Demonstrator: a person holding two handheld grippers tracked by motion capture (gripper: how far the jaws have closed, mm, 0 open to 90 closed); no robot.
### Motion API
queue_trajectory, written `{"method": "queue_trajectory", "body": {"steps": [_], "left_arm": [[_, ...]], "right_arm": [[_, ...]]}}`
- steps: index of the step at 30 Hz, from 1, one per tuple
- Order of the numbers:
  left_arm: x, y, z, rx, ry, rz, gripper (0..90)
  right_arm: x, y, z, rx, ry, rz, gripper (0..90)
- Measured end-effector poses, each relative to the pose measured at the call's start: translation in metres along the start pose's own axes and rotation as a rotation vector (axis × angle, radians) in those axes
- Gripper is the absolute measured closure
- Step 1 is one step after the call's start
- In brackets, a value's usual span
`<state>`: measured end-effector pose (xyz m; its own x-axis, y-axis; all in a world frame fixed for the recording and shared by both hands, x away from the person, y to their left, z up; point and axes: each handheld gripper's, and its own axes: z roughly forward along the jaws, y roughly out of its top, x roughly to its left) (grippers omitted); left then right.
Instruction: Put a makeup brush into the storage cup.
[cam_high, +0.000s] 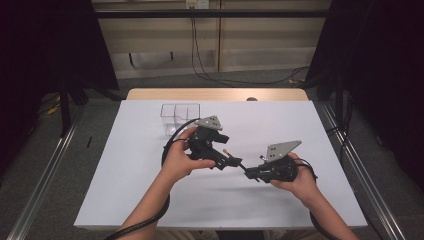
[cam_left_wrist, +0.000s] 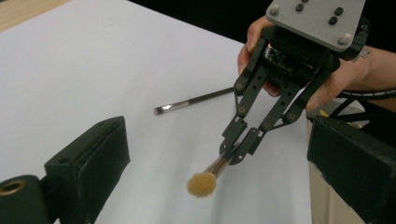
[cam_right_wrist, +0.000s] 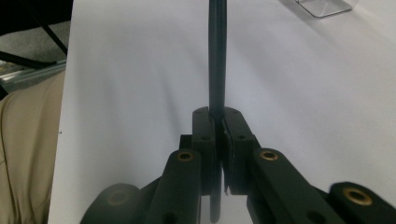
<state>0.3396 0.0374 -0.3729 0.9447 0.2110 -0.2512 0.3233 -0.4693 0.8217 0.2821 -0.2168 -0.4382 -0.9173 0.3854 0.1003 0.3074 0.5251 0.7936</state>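
My right fingers (cam_left_wrist: 232, 156) are clamped on a makeup brush (cam_left_wrist: 208, 177), held in the air above the white surface (cam_high: 150, 190); my left fingers (cam_high: 235, 161) stand wide apart and empty just beside it. If I bump the handle, I judge the brush could twist loose. A second brush (cam_left_wrist: 194, 101) lies nearby; a clear box (cam_high: 180, 117) stands well apart.

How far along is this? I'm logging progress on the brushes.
Done: nothing yet; the clear box looks empty. In hand: the right gripper is shut on the tan-tipped brush, facing the open left gripper. Left: that brush and the thin brush on the table, probably bound for the box.
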Motion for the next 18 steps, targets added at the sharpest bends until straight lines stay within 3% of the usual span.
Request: {"method": "queue_trajectory", "body": {"steps": [5,8,18], "left_arm": [[0.003,-0.004,0.001,-0.042,0.006,-0.009,4.9],[0.003,-0.007,0.002,-0.066,0.024,0.009,4.0],[0.005,-0.016,0.003,-0.162,0.030,-0.019,5.2]], "right_arm": [[-0.001,-0.001,0.000,-0.040,-0.001,0.027,85.4],[-0.001,-0.001,0.001,-0.053,0.000,0.035,85.4],[0.000,0.002,-0.001,-0.122,-0.018,0.065,85.4]]}}
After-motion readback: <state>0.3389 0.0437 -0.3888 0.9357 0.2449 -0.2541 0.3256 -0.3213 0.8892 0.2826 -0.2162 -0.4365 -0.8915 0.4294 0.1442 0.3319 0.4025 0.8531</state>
